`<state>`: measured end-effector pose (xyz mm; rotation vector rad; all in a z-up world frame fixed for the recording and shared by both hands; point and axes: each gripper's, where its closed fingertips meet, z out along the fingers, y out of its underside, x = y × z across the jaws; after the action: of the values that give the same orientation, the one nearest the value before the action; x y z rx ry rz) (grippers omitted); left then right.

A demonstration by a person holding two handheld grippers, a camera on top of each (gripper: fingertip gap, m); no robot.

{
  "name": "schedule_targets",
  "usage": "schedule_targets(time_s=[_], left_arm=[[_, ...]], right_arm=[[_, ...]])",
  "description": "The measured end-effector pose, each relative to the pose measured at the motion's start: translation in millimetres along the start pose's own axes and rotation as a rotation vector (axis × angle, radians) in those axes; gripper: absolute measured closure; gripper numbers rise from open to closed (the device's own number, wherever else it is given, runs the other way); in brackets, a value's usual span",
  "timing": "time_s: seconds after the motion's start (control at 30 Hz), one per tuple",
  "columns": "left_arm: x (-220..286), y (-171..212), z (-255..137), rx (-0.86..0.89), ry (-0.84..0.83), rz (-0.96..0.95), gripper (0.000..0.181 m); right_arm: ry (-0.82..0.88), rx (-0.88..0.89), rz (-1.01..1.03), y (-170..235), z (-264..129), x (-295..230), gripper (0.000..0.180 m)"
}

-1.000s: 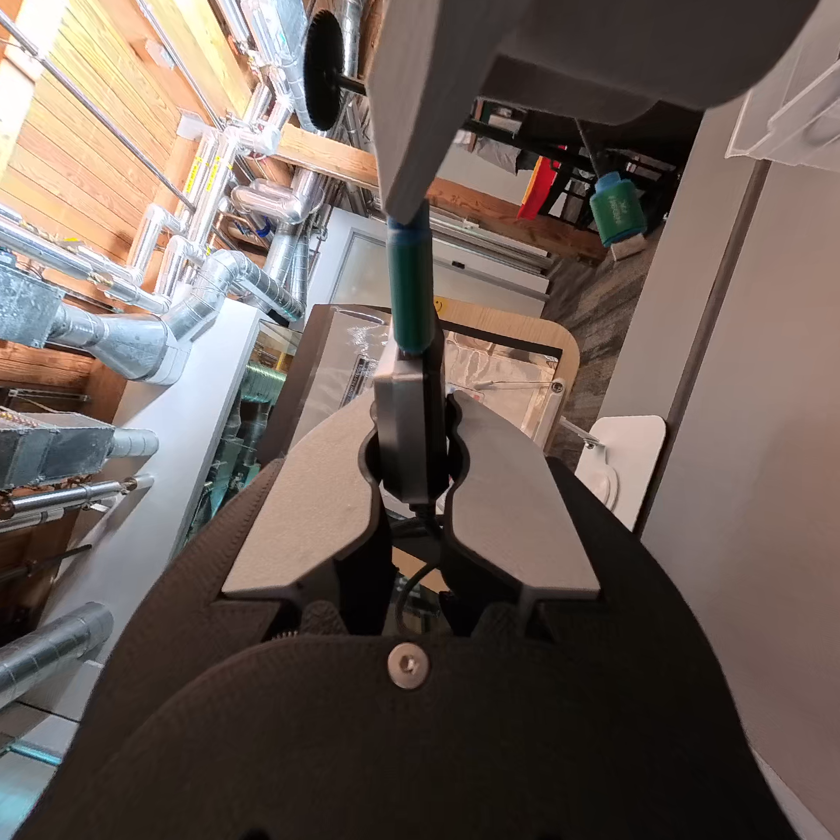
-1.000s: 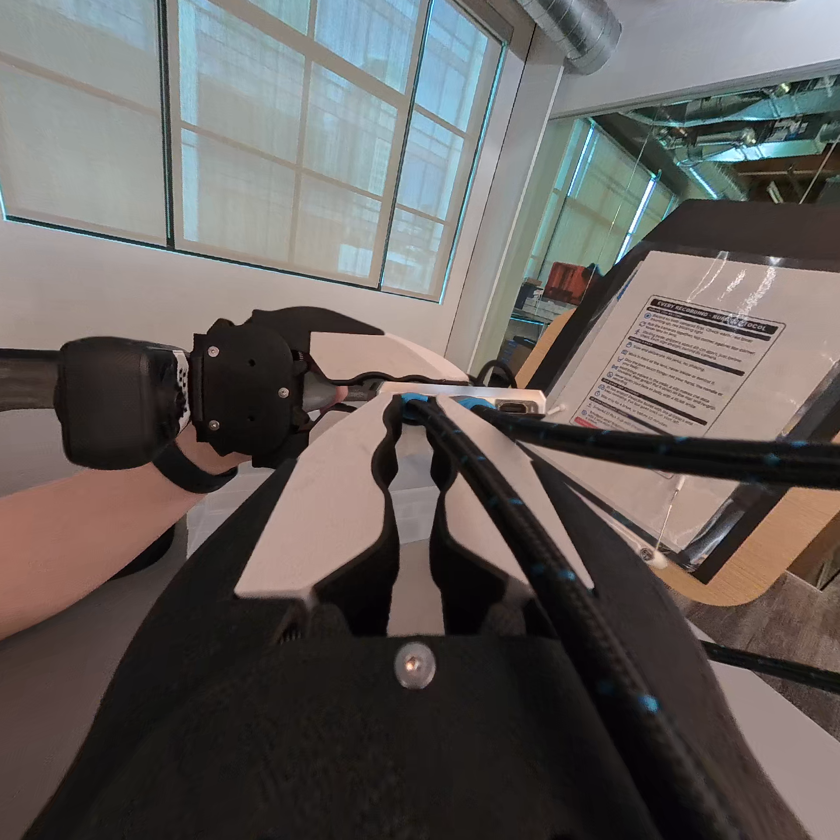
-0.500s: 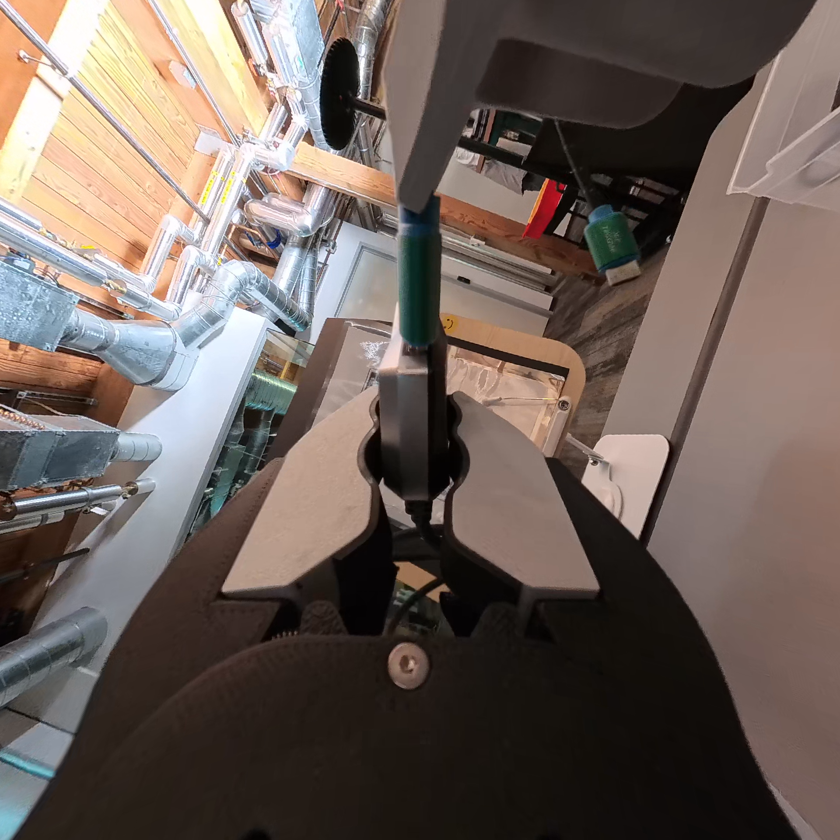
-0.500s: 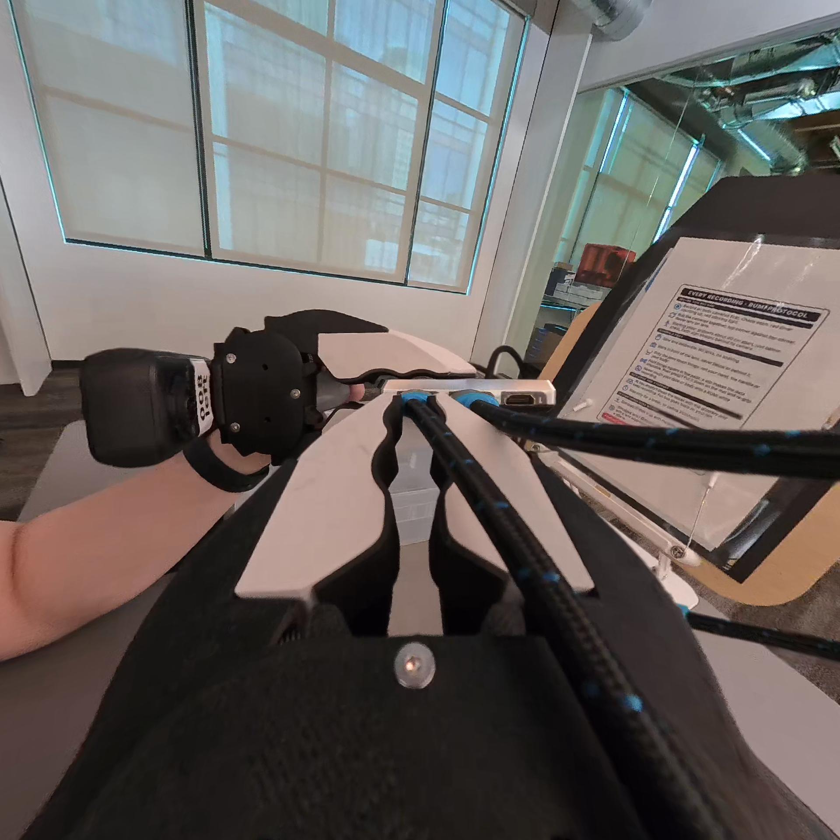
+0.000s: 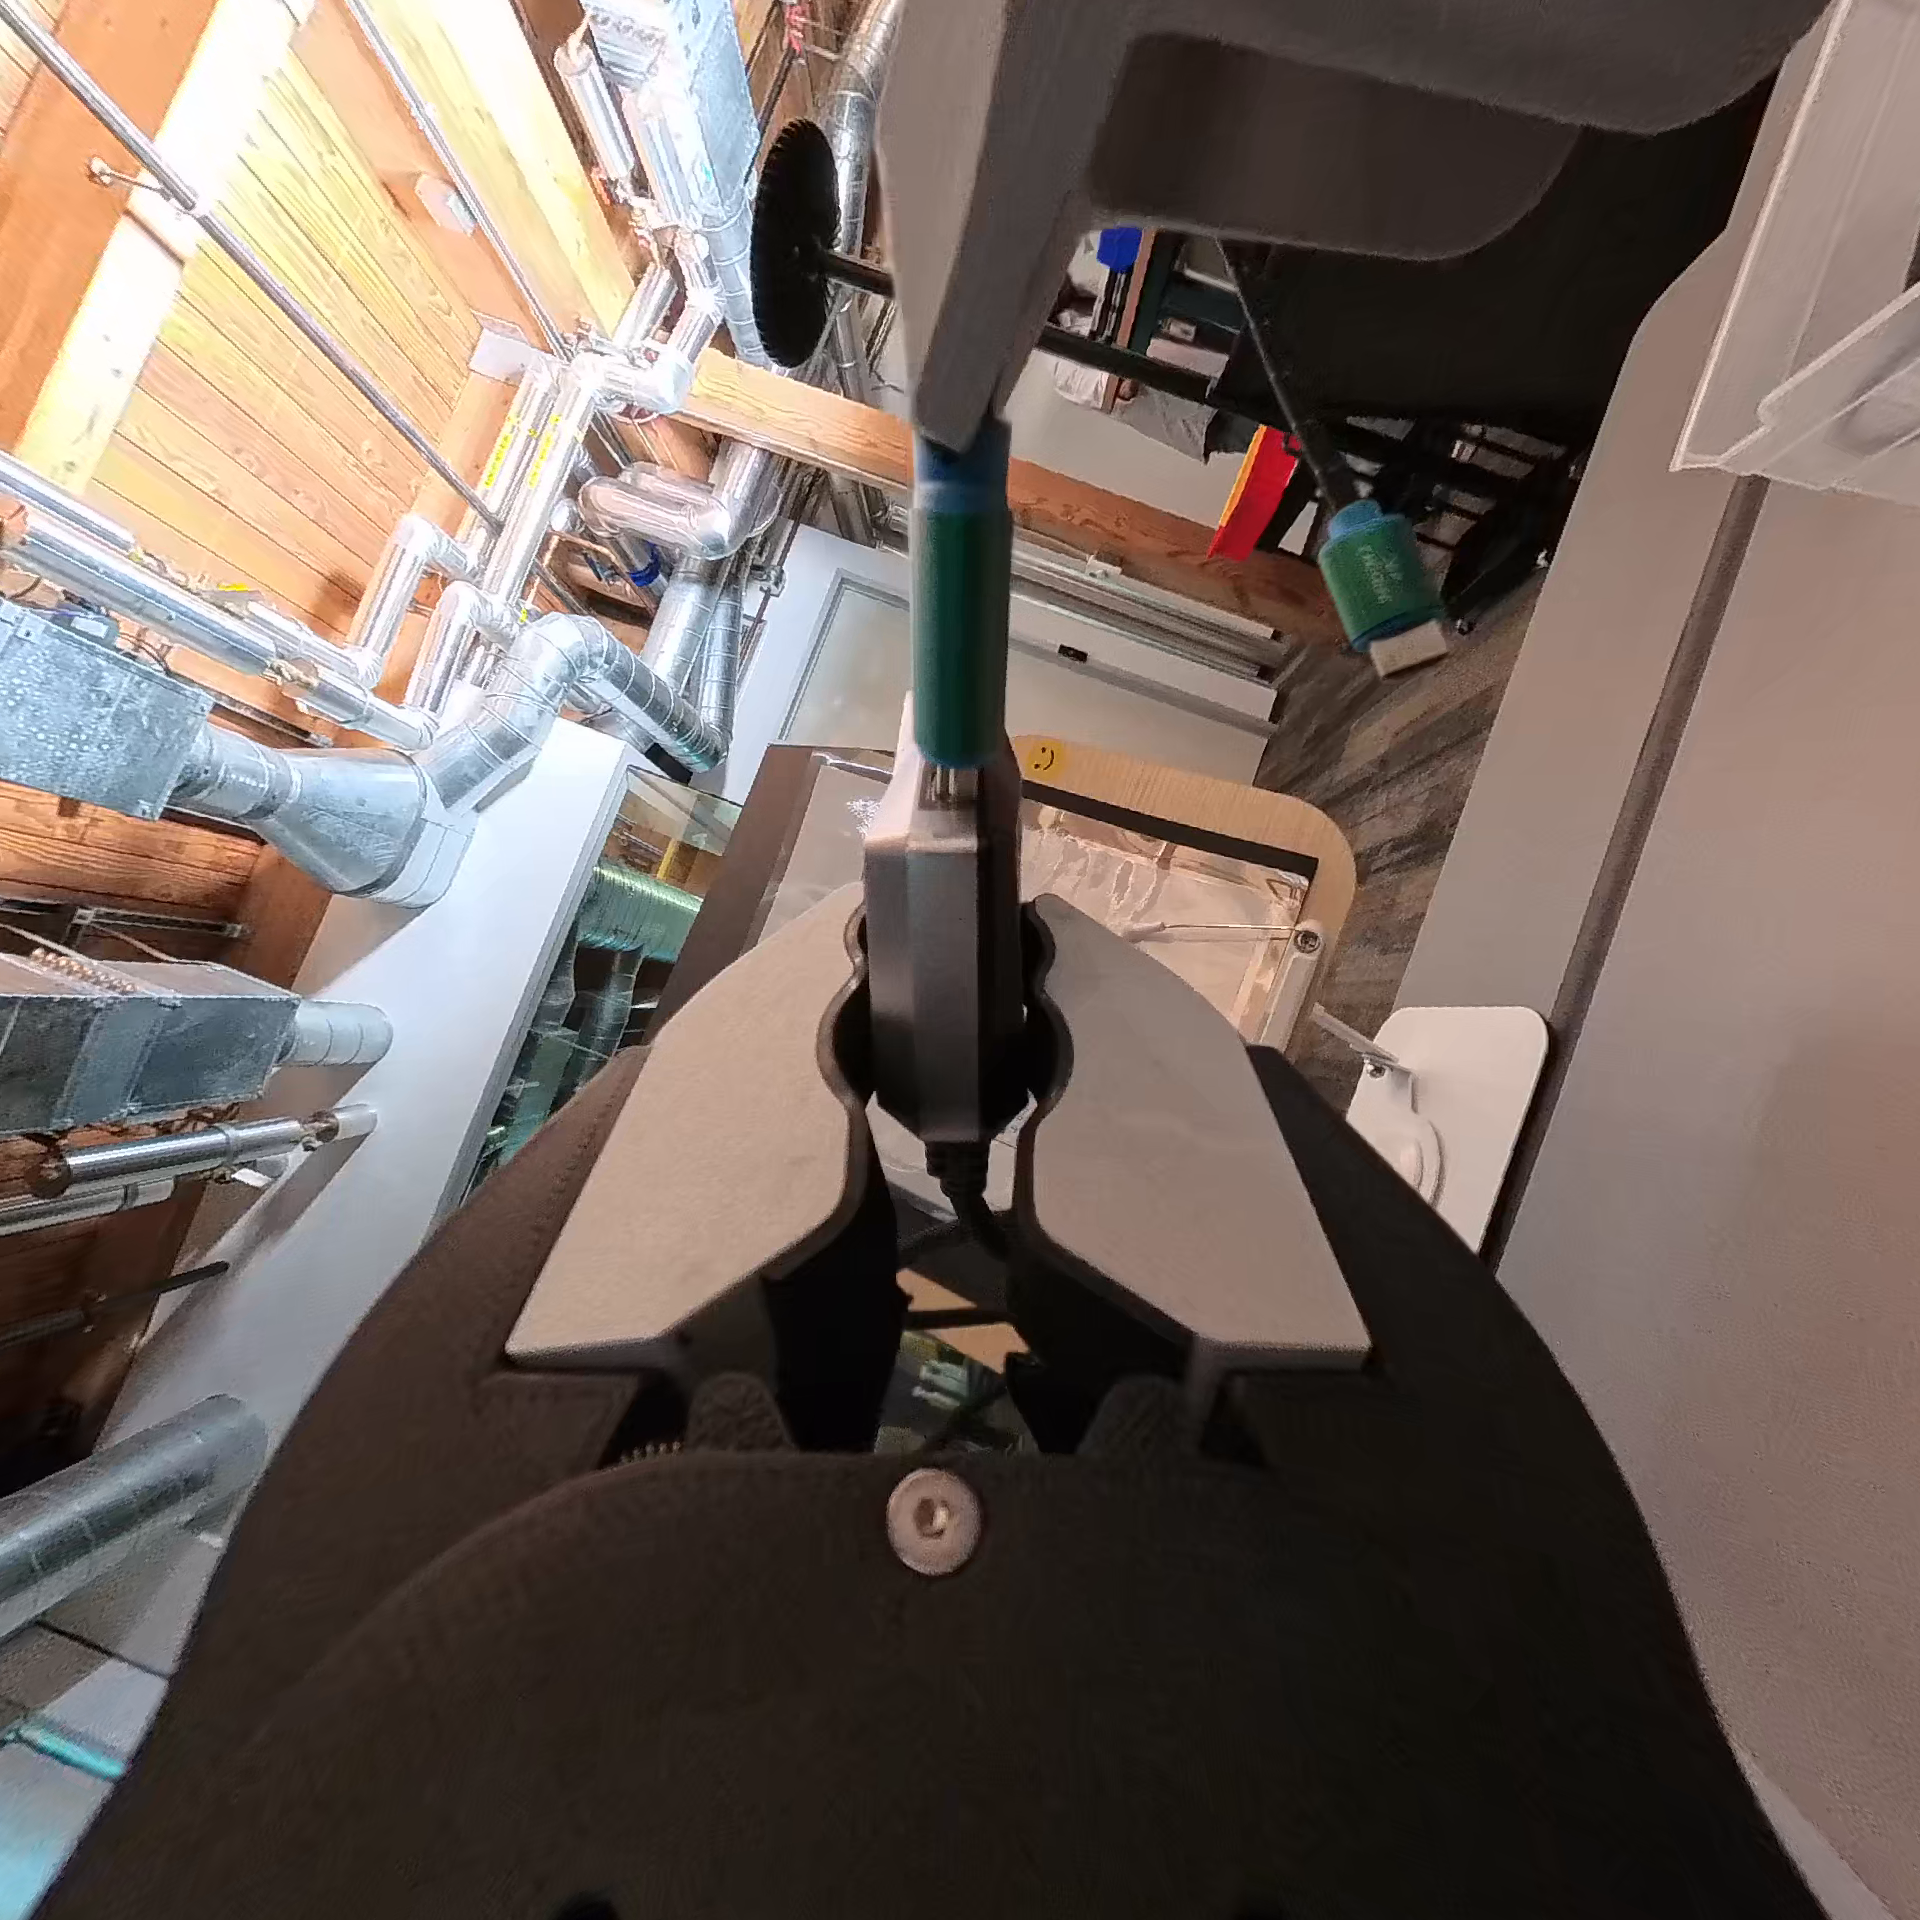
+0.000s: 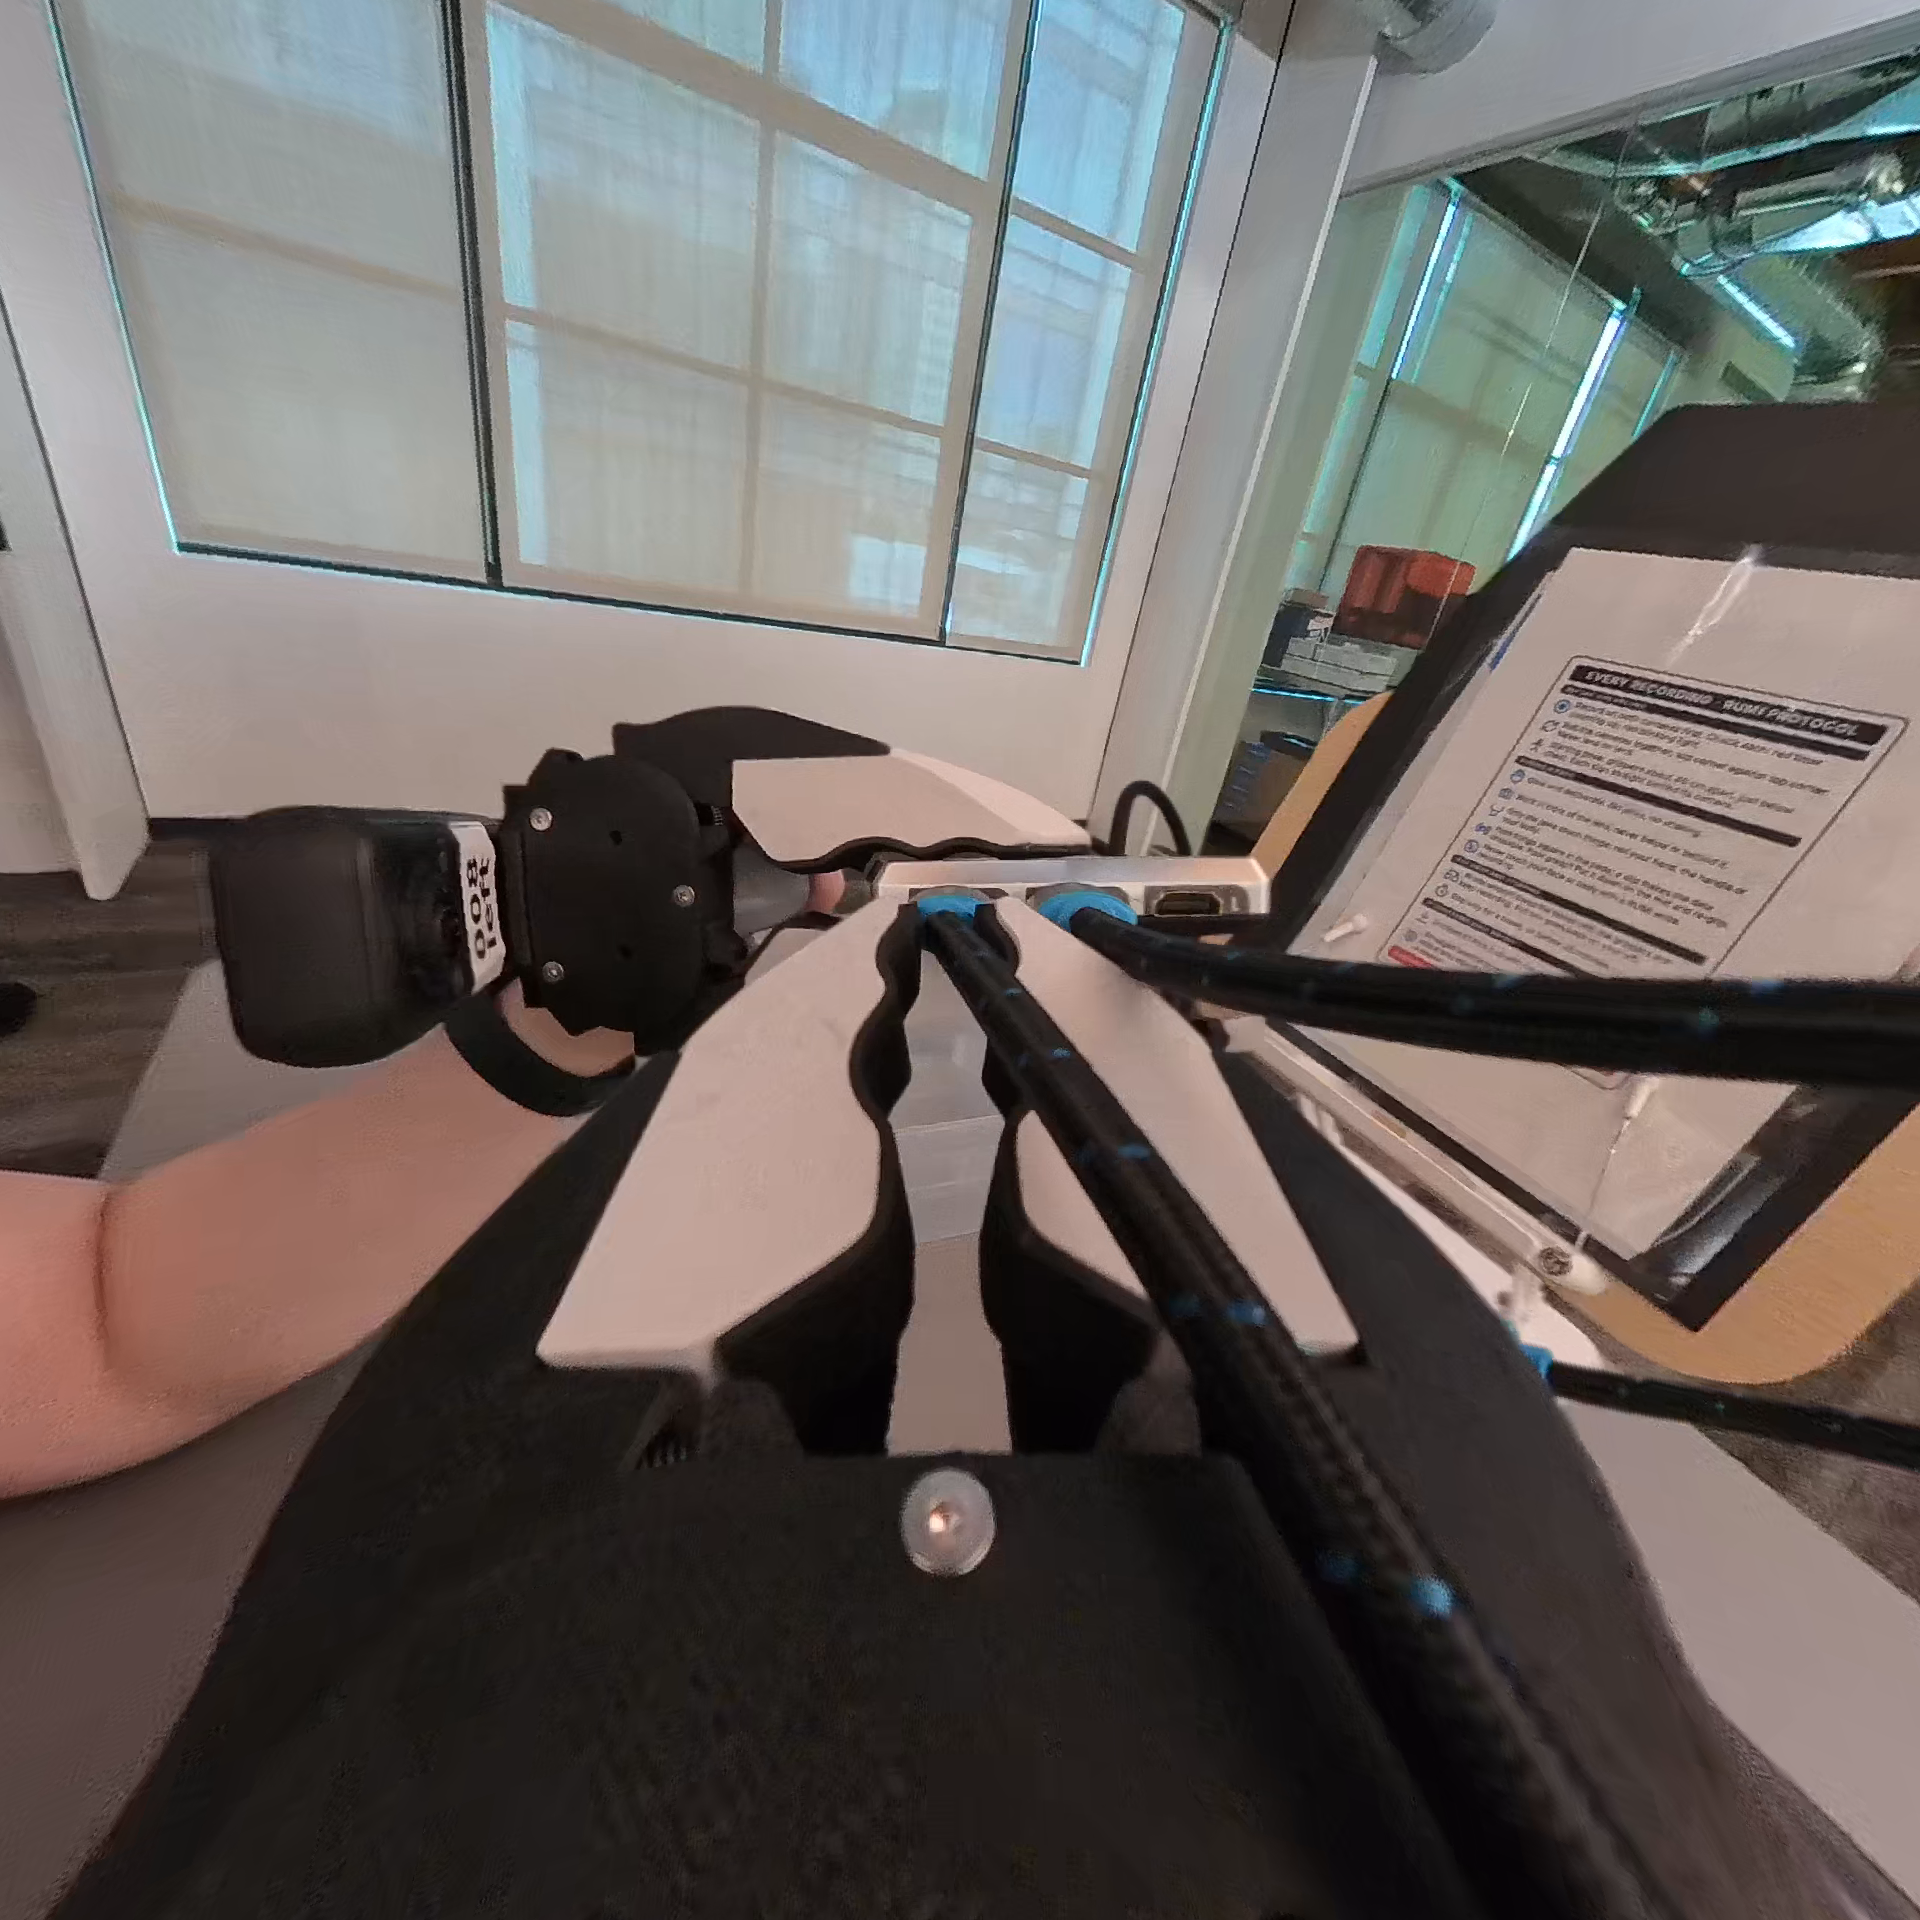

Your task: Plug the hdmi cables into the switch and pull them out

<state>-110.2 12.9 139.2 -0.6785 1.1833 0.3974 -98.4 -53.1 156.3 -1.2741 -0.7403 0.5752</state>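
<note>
Plug [image 5: 961, 623] pulled slightly out, metal showing; right gripper [image 6: 951, 914] pinches it; left gripper [image 5: 940, 1023] clamps switch [image 5: 925, 935].

**What the two wrist views leave unseen**

The right tool [image 6: 951, 925] covers the connector of the cable [image 6: 1132, 1153] between its fingers, so that view cannot show how deep the plug sits in the switch [image 6: 1205, 883]. The left tool [image 5: 940, 997] hides the switch's lower end, and the thin lead [image 5: 966, 1195] under it vanishes behind the tool body. The second cable [image 6: 1507, 1013] runs off the right edge. The person's forearm [image 6: 208, 1288] is blurred and cut by the left edge.
</note>
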Motion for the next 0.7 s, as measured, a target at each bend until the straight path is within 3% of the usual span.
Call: schedule_targets(time_s=[0.07, 0.17, 0.23, 0.4, 0.5, 0.7], left_arm=[[-0.9, 4.3, 0.6, -0.024, -0.004, 0.007, 0.159], [-17.6, 57.2, -3.5, -0.206, -0.046, -0.028, 0.159], [-37.7, 74.2, -16.7, -0.215, -0.095, -0.112, 0.159], [-65.3, 71.5, -35.2, -0.168, -0.16, -0.212, 0.16], [-70.5, 62.5, -40.0, -0.138, -0.164, -0.22, 0.16], [-58.4, 39.6, -33.1, -0.073, -0.095, -0.241, 0.159]], right_arm=[[0.037, -0.02, -0.07, -0.1, -0.5, 0.0, 0.168], [0.175, 0.067, -0.215, -39.9, -33.5, 10.8, 0.168], [0.164, 0.072, -0.186, -58.9, -58.6, 16.2, 0.169], [0.059, -0.051, 0.042, -57.1, -116.8, 46.4, 0.169], [0.081, -0.138, 0.176, -29.3, -144.5, 81.1, 0.169], [0.032, -0.53, 0.393, 79.3, -184.7, 112.7, 0.169]])
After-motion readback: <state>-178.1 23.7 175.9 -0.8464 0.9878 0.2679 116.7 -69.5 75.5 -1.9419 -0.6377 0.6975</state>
